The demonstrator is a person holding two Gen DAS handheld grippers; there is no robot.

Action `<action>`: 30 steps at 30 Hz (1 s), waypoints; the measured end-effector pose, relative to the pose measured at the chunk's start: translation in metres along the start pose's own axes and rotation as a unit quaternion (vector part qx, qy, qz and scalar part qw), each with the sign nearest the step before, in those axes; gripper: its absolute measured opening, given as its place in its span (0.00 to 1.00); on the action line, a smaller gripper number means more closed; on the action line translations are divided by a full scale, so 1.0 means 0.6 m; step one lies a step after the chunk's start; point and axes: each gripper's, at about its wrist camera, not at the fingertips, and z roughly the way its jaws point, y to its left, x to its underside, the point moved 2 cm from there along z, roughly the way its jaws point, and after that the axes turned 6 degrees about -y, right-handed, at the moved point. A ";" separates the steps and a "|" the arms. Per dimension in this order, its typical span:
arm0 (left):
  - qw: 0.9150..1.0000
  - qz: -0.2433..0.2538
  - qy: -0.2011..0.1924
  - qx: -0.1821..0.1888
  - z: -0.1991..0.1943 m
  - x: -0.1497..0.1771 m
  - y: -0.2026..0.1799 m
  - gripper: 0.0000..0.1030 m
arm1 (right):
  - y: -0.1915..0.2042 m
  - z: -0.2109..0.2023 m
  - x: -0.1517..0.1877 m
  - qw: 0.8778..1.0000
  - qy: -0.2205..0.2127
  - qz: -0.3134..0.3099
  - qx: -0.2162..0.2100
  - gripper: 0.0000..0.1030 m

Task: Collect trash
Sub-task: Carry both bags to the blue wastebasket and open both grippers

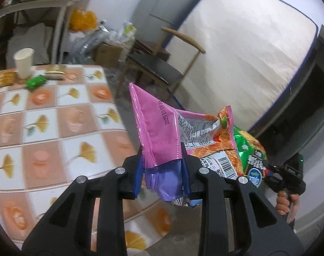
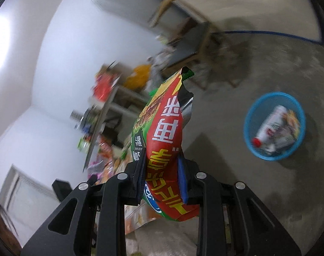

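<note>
Left wrist view first: left gripper is clamped on a crumpled pink-and-purple foil snack wrapper, blue pads pressing both sides of its lower end, the rest sticking up and out past the fingertips. It hangs off the edge of the round table with the orange-and-white ginkgo-leaf oilcloth, over bare floor. Far side of the table holds more trash: white paper cup, small green wrapper, gold wrapper. At the right edge, a hand holds the other tool, with a green-and-red bag beside the pink one.

Right wrist view: right gripper is closed on a red-and-green crinkled foil snack bag with yellow lettering, torn top open and pointing away. Round blue plastic waste basket sits on the concrete floor, right of the bag and well apart, already holding a white bottle with red cap and wrappers.

Risks, my read:
- Both wrappers are light, slick and floppy; each is pinched at one end only, so a quick swing could slip it out short of the basket.
- Released from high or off-centre, foil will flutter and miss the rim.
- Both tools close together; bags could snag each other on release.
- Torn top may spill crumbs if tipped.
</note>
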 end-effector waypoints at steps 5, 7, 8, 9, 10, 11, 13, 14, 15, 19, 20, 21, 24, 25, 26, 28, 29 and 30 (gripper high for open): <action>1.000 0.008 0.024 0.001 0.047 0.007 -0.017 0.27 | -0.122 0.020 -0.005 0.995 -0.018 0.084 0.042 0.25; 0.999 0.008 0.031 -0.003 0.064 0.009 -0.019 0.27 | -0.177 0.040 -0.011 0.992 -0.019 0.111 0.059 0.25; 0.999 0.009 0.034 -0.006 0.071 0.009 -0.020 0.27 | -0.198 0.049 -0.011 0.990 -0.019 0.118 0.068 0.25; 0.999 0.009 0.037 -0.007 0.078 0.008 -0.019 0.27 | -0.218 0.060 -0.013 0.989 -0.019 0.125 0.076 0.25; 0.999 0.009 0.040 -0.010 0.084 0.008 -0.018 0.27 | -0.245 0.075 -0.016 0.987 -0.018 0.135 0.086 0.25; 0.999 0.009 0.042 -0.011 0.088 0.008 -0.020 0.27 | -0.266 0.085 -0.016 0.985 -0.018 0.144 0.092 0.25; 0.999 0.013 0.045 -0.014 0.100 0.006 -0.018 0.27 | -0.307 0.119 -0.018 0.980 -0.018 0.168 0.107 0.25; 0.999 0.014 0.046 -0.016 0.104 0.004 -0.018 0.27 | -0.326 0.129 -0.017 0.977 -0.020 0.177 0.114 0.25; 0.999 0.016 0.049 -0.018 0.108 0.004 -0.019 0.27 | -0.344 0.141 -0.016 0.975 -0.021 0.188 0.119 0.25; 0.998 0.021 0.059 -0.025 0.128 0.004 -0.016 0.27 | -0.412 0.200 -0.015 0.962 -0.030 0.223 0.151 0.26; 0.998 0.020 0.062 -0.027 0.132 0.005 -0.016 0.27 | -0.426 0.214 -0.013 0.960 -0.033 0.230 0.156 0.29; 0.997 0.021 0.066 -0.027 0.140 0.006 -0.015 0.27 | -0.440 0.228 -0.012 0.957 -0.036 0.237 0.163 0.29; 0.996 0.022 0.076 -0.028 0.159 0.009 -0.018 0.27 | -0.490 0.265 -0.005 0.946 -0.053 0.256 0.193 0.43; 0.996 0.022 0.080 -0.027 0.166 0.012 -0.021 0.27 | -0.508 0.279 0.000 0.944 -0.050 0.257 0.204 0.50; 0.996 0.022 0.085 -0.025 0.174 0.014 -0.024 0.27 | -0.527 0.289 0.007 0.936 -0.041 0.262 0.230 0.52; 0.995 0.026 0.094 -0.020 0.191 0.021 -0.034 0.27 | -0.552 0.290 0.018 0.928 -0.036 0.279 0.245 0.52; 0.995 0.027 0.098 -0.017 0.200 0.023 -0.039 0.27 | -0.559 0.285 0.025 0.926 -0.038 0.288 0.243 0.52; 0.994 0.030 0.103 -0.013 0.212 0.026 -0.047 0.27 | -0.561 0.279 0.028 0.926 -0.042 0.291 0.239 0.53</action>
